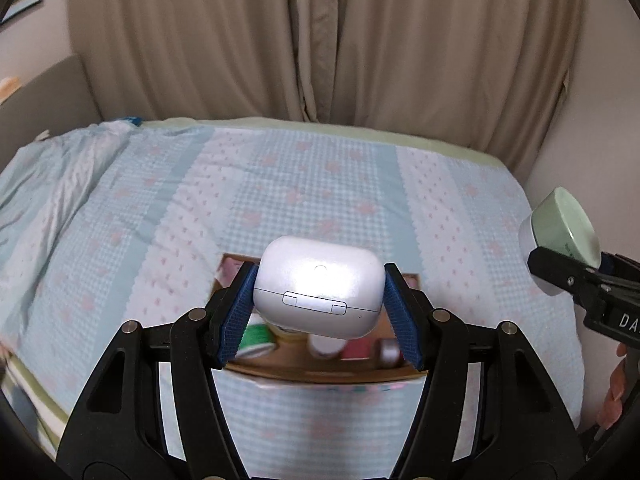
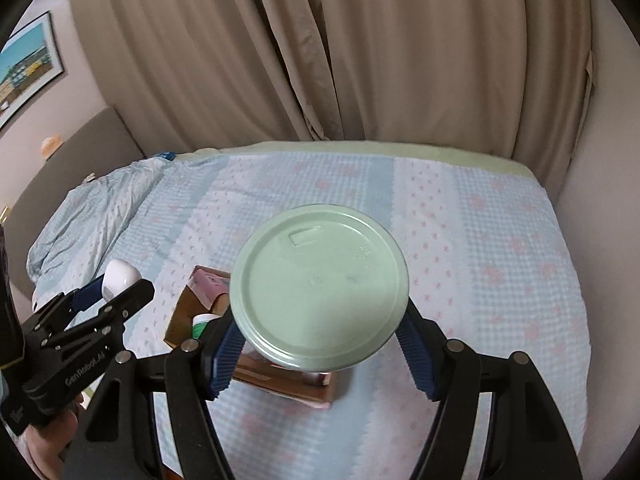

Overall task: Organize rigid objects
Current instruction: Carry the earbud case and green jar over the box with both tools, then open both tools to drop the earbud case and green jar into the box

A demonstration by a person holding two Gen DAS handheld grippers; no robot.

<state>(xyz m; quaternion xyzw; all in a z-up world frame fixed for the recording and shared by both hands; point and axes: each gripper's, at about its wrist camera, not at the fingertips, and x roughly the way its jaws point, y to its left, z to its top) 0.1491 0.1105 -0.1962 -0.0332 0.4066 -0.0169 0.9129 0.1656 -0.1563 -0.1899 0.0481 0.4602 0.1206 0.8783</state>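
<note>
My left gripper (image 1: 319, 288) is shut on a white earbud case (image 1: 318, 286) and holds it above an open cardboard box (image 1: 312, 364) on the bed. The box holds several small items, among them a green-labelled tube (image 1: 256, 340). My right gripper (image 2: 320, 312) is shut on a round pale-green jar (image 2: 320, 286), its flat bottom facing the camera, above the same box (image 2: 180, 316). The jar (image 1: 560, 232) and right gripper also show at the right edge of the left wrist view. The earbud case (image 2: 120, 278) shows at the left of the right wrist view.
The bed has a light-blue checked cover (image 1: 280, 184) with pink spots. A rumpled blanket (image 2: 92, 216) lies at the far left. Beige curtains (image 2: 360, 48) hang behind the bed, and a wall (image 2: 600, 184) stands close on the right.
</note>
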